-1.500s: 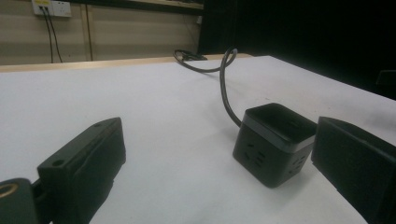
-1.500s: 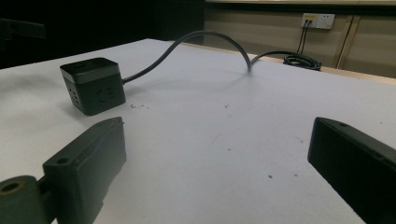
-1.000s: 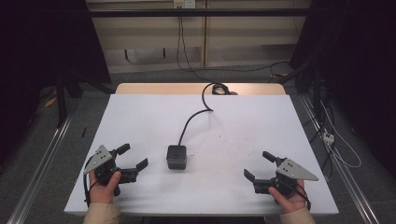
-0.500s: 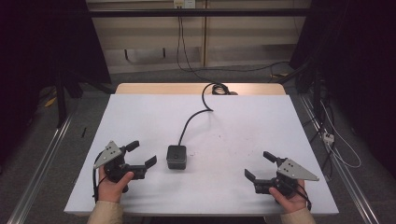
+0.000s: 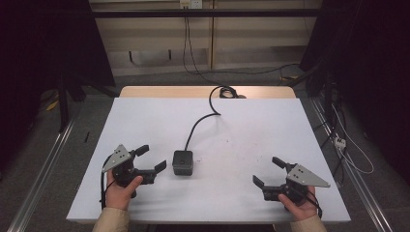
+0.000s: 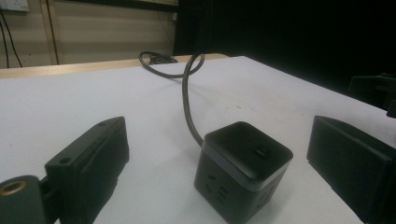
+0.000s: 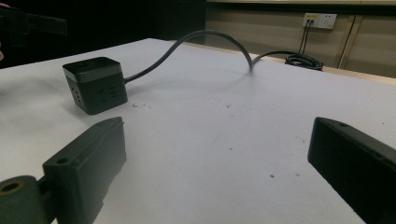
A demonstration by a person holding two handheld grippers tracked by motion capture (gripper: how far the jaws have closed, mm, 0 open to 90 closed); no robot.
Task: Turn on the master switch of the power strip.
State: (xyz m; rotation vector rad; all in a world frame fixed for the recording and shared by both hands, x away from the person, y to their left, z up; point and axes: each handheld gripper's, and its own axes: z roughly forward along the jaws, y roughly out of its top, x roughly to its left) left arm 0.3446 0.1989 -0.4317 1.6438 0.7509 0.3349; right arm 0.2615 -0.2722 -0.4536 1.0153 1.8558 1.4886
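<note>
Dark room, beige wall panels at the back, wall outlet [image 7: 320, 20] visible behind the far edge. White tabletop [image 5: 251, 125] with a bare wooden strip along its far edge; most of the surface is free, with wide open room on the right half and along the near edge. Black cube power strip [image 5: 183, 162] sits left of centre, its cord [image 5: 200, 121] curving back to a coil at the far edge.

Left claw [image 5: 151, 160]: held in the left hand [image 5: 121, 191], jaws wide apart, holding nothing; cube just beside its tips, not touching, and seen between the jaws in the left gripper view.

Right claw [image 5: 269, 174]: held in the right hand [image 5: 300, 205] near the front right corner, jaws wide apart, empty, well apart from the cube.
</note>
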